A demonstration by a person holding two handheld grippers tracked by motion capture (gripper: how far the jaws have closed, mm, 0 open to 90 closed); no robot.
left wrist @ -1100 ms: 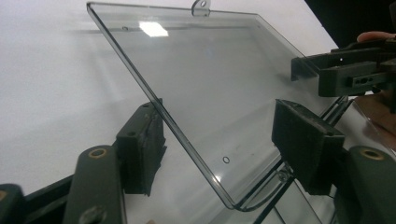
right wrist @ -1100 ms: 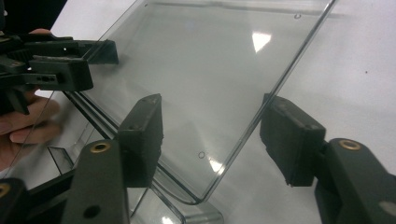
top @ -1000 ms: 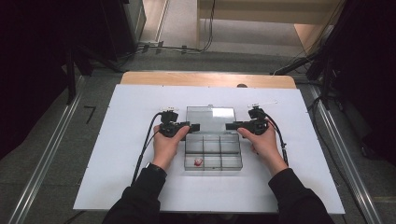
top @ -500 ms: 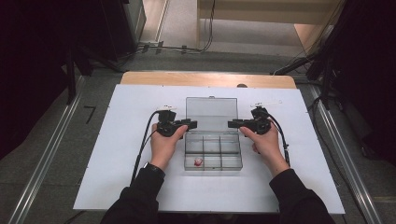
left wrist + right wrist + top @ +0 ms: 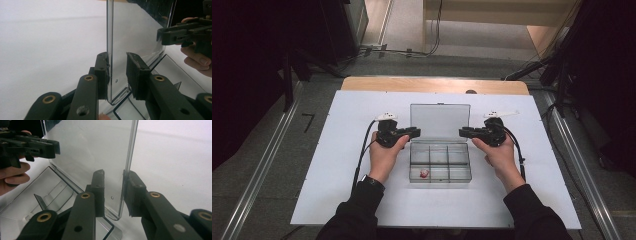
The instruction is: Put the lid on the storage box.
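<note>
So, biggest thing first: a white board (image 5: 337, 165) covers most of the table, and a clear plastic compartment box (image 5: 440, 167) sits in the middle of it, right between the person's two hands. Its lid (image 5: 440, 121) is standing upright at the far edge, hinged back, so the box is open. It's split into small cells, and one little red-and-white piece (image 5: 424, 173) sits in the near left cell; the other cells look empty as far as I can tell.

The left gripper (image 5: 412, 133) is at the lid's left edge and the right gripper (image 5: 464, 133) at its right edge, both pointing inward at each other. Both sets of jaws have just been closing in, with the lid's side edge between them.

In the left gripper view the lid's edge (image 5: 110, 50) sits against the left pad (image 5: 101, 72), but there's a visible gap to the other pad, so it isn't pinching yet. Same story in the right gripper view: lid edge (image 5: 128, 170) touching or nearly touching the right pad (image 5: 133, 192), with daylight to the other one. So the jaws are spread around the lid, not clamped on it.

My read: this is the step of getting hold of the lid from both sides, probably to swing it down and shut the box. Next move needs both grippers to finish squeezing evenly, then tip the lid toward the person together so the thin plastic doesn't twist or slip out.
</note>
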